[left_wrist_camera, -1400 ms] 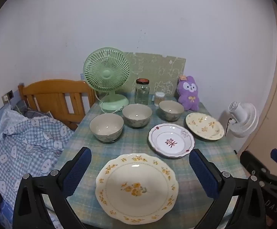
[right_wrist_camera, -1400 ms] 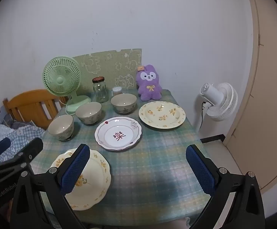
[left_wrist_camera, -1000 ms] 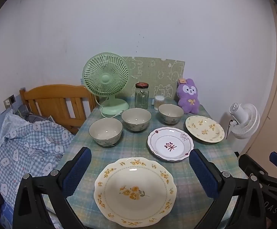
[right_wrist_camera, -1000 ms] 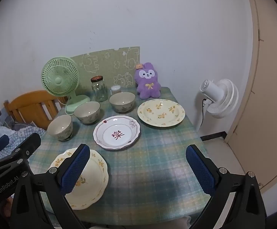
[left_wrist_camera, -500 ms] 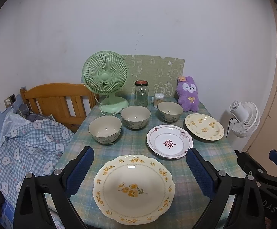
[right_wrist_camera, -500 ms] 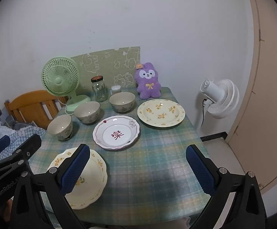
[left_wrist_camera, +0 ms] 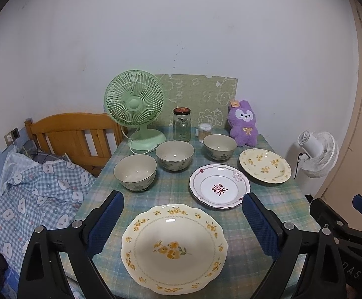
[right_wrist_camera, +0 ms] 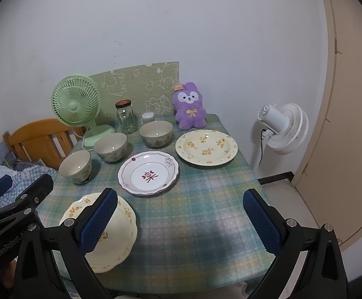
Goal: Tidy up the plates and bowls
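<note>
On the green plaid table (left_wrist_camera: 176, 189) stand three cream bowls in a row: left bowl (left_wrist_camera: 135, 172), middle bowl (left_wrist_camera: 174, 155), right bowl (left_wrist_camera: 220, 147). A large yellow-flowered plate (left_wrist_camera: 174, 246) lies at the front, a white plate with a red motif (left_wrist_camera: 220, 185) behind it, another yellow-flowered plate (left_wrist_camera: 265, 165) at the right. My left gripper (left_wrist_camera: 183, 220) is open and empty, above the front plate. My right gripper (right_wrist_camera: 181, 220) is open and empty over the table's front right; the white plate (right_wrist_camera: 148, 172) and far yellow plate (right_wrist_camera: 206, 147) lie ahead of it.
A green desk fan (left_wrist_camera: 135, 109), a glass jar (left_wrist_camera: 182, 124), a small cotton-swab tub (left_wrist_camera: 205, 132) and a purple plush rabbit (left_wrist_camera: 243, 123) line the back by the wall. A wooden bed frame (left_wrist_camera: 74, 134) with checked bedding is left; a white floor fan (right_wrist_camera: 281, 127) is right.
Both grippers drifted slightly; the view of the table shifted a little. The left gripper's jaws stand a little narrower than before. No dish has moved.
</note>
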The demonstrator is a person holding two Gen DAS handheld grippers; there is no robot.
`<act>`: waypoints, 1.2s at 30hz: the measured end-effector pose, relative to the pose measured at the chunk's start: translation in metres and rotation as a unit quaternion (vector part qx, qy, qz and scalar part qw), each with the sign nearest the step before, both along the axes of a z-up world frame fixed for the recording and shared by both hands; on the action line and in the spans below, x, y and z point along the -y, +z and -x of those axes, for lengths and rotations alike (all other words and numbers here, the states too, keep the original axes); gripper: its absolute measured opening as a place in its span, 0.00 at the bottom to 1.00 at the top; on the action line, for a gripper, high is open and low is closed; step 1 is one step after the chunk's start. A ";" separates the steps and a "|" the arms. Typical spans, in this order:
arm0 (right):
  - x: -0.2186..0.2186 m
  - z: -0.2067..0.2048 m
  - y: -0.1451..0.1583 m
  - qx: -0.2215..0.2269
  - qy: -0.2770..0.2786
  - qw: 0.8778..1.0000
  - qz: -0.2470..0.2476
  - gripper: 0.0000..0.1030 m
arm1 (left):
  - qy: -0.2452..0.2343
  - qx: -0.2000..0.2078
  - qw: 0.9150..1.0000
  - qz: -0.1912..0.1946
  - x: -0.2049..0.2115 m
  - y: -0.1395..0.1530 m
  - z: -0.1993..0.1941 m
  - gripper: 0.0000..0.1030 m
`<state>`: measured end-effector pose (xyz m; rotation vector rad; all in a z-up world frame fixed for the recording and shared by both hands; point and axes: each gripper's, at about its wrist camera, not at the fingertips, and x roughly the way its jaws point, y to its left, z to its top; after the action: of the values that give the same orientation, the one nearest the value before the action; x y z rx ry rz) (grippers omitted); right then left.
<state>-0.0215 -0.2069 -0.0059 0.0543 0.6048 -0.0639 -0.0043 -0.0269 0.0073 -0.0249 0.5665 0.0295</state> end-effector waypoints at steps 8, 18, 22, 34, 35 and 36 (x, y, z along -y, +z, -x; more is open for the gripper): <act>0.000 0.000 0.001 0.000 0.002 1.000 -0.002 0.99 | -0.001 0.005 1.000 -0.003 0.001 0.002 0.000 0.94; 0.000 0.000 0.000 -0.006 0.008 1.000 -0.010 0.98 | -0.001 0.007 1.000 -0.004 0.001 0.002 0.002 0.94; 0.001 0.001 0.000 -0.006 0.007 1.000 -0.010 0.98 | -0.001 0.007 1.000 -0.004 0.001 0.002 0.002 0.94; 0.004 0.005 0.001 0.002 0.005 1.000 -0.004 0.98 | 0.001 0.012 1.000 -0.005 0.002 0.004 0.003 0.93; 0.004 0.006 0.001 0.003 0.005 1.000 -0.003 0.98 | 0.001 0.013 1.000 -0.005 0.002 0.005 0.003 0.93; 0.003 0.007 0.001 0.005 0.004 1.000 -0.001 0.98 | 0.001 0.012 1.000 -0.005 0.002 0.005 0.003 0.93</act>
<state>-0.0282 -0.2102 -0.0046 0.0546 0.5959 -0.0541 -0.0077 -0.0290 0.0118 -0.0159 0.5422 0.0334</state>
